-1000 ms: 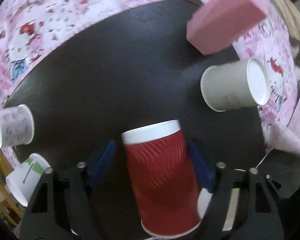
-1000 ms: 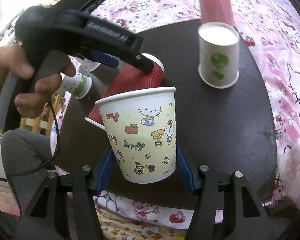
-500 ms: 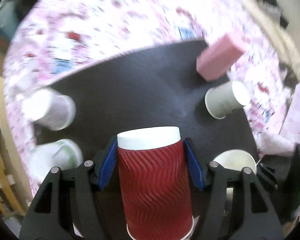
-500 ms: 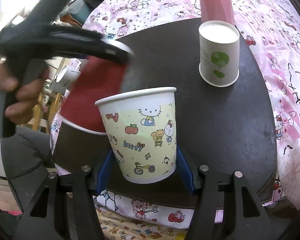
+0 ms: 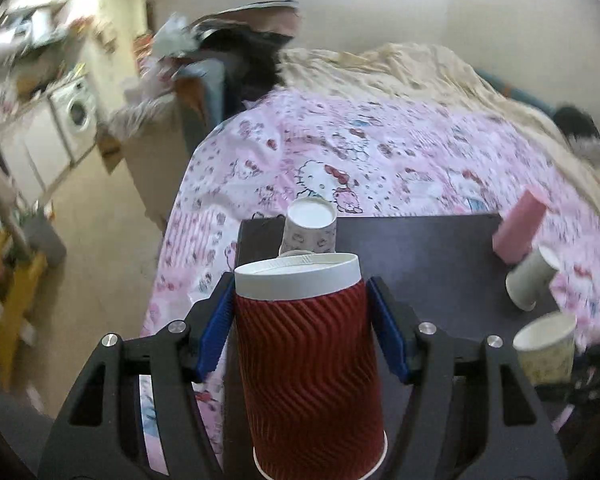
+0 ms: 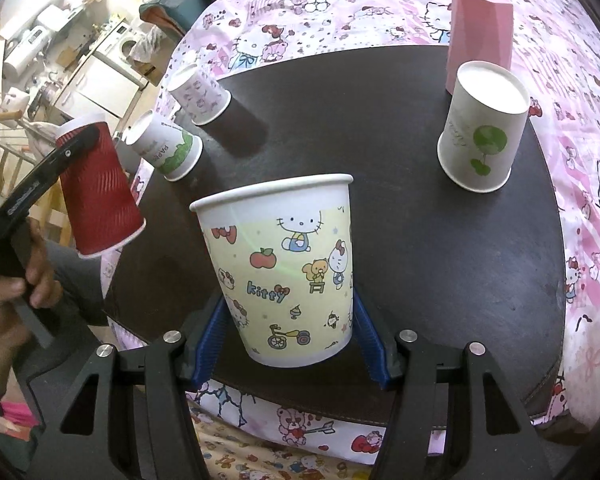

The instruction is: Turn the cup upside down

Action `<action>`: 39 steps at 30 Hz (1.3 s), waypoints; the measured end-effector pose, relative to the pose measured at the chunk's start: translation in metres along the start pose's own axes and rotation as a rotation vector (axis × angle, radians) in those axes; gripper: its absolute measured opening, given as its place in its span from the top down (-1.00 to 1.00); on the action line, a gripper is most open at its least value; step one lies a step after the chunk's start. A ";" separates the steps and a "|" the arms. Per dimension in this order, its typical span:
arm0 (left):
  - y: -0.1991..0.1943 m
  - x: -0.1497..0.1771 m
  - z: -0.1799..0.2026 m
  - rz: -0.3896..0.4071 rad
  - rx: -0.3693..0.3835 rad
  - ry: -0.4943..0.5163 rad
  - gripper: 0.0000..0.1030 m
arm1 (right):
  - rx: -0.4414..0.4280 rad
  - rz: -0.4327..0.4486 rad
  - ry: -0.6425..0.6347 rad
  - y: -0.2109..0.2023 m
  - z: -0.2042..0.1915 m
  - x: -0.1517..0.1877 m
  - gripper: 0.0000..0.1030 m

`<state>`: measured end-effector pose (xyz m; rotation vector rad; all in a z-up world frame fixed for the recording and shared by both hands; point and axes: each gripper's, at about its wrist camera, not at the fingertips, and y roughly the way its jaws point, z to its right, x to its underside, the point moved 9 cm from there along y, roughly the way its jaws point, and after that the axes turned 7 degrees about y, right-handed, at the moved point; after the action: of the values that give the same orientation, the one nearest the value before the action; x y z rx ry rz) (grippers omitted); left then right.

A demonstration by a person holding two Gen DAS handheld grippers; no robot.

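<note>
My left gripper [image 5: 302, 324] is shut on a red ribbed paper cup [image 5: 308, 364], held upside down, base up and mouth down, in the air off the left edge of the dark round table [image 6: 380, 184]. In the right wrist view the red cup [image 6: 98, 192] hangs beside the table edge. My right gripper [image 6: 290, 344] is shut on a yellow Hello Kitty cup [image 6: 288, 268], which stands mouth up at the table's near edge. That cup also shows in the left wrist view [image 5: 546, 348].
Upside-down cups stand on the table: a green-tree cup [image 6: 480, 128], a pink faceted cup [image 6: 478, 28], a pink-print cup [image 6: 200, 94] and a green-label cup [image 6: 166, 146]. A Hello Kitty bedspread [image 6: 320, 12] lies under and around the table.
My left gripper has swung the red cup up and away to the left, off the table's edge, levelling its view toward the room. My right gripper and the Kitty cup have stayed put.
</note>
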<state>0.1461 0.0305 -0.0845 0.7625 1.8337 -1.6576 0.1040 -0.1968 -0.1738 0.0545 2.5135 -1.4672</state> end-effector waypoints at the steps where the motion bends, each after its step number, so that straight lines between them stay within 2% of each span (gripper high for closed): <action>1: 0.002 0.001 0.000 0.013 -0.009 0.000 -0.18 | 0.004 -0.002 -0.001 0.001 0.001 0.001 -0.20; 3: 0.010 0.005 0.000 0.014 -0.064 0.042 -0.18 | 0.014 -0.003 0.005 0.002 0.003 0.001 -0.20; 7: 0.014 0.012 -0.002 0.023 -0.114 0.071 -0.19 | 0.020 0.005 0.025 0.000 0.009 0.001 -0.20; 12: -0.002 0.020 0.003 0.031 -0.114 0.105 -0.21 | 0.015 0.013 0.024 -0.003 0.009 0.000 -0.20; 19: -0.007 0.051 0.012 -0.081 -0.076 0.097 -0.29 | 0.004 0.010 0.000 -0.003 0.002 0.001 -0.20; 22: 0.004 0.065 0.012 -0.182 -0.059 0.067 -0.33 | 0.005 0.010 -0.007 -0.003 0.000 0.000 -0.20; 24: 0.005 0.070 0.011 -0.224 -0.044 0.043 -0.54 | 0.003 0.011 -0.006 -0.003 0.000 0.001 -0.20; 25: 0.004 0.071 0.010 -0.232 -0.039 0.033 -0.56 | 0.003 0.011 -0.005 -0.003 0.000 0.000 -0.20; 29: -0.014 0.070 0.006 -0.241 -0.029 -0.001 -0.57 | 0.001 0.009 -0.002 -0.005 0.002 0.001 -0.20; 31: -0.033 0.063 0.004 -0.204 -0.038 -0.009 -0.57 | -0.004 0.011 -0.003 -0.006 0.001 0.001 -0.20; 33: -0.058 0.047 0.004 -0.119 -0.089 0.025 -0.57 | -0.008 0.013 -0.004 -0.007 0.000 0.001 -0.20; 35: -0.075 0.025 0.020 -0.056 -0.065 0.086 -0.57 | -0.010 0.012 -0.003 -0.007 0.000 0.001 -0.20; 37: -0.083 0.005 0.046 -0.026 0.010 0.124 -0.57 | -0.007 0.014 -0.003 -0.009 0.001 0.000 -0.20; 39: -0.081 -0.009 0.085 -0.062 0.147 0.155 -0.61 | -0.005 0.018 0.003 -0.010 0.003 0.000 -0.20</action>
<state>0.0963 -0.0607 -0.0302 0.9283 1.8715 -1.8345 0.1028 -0.2037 -0.1669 0.0782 2.5124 -1.4554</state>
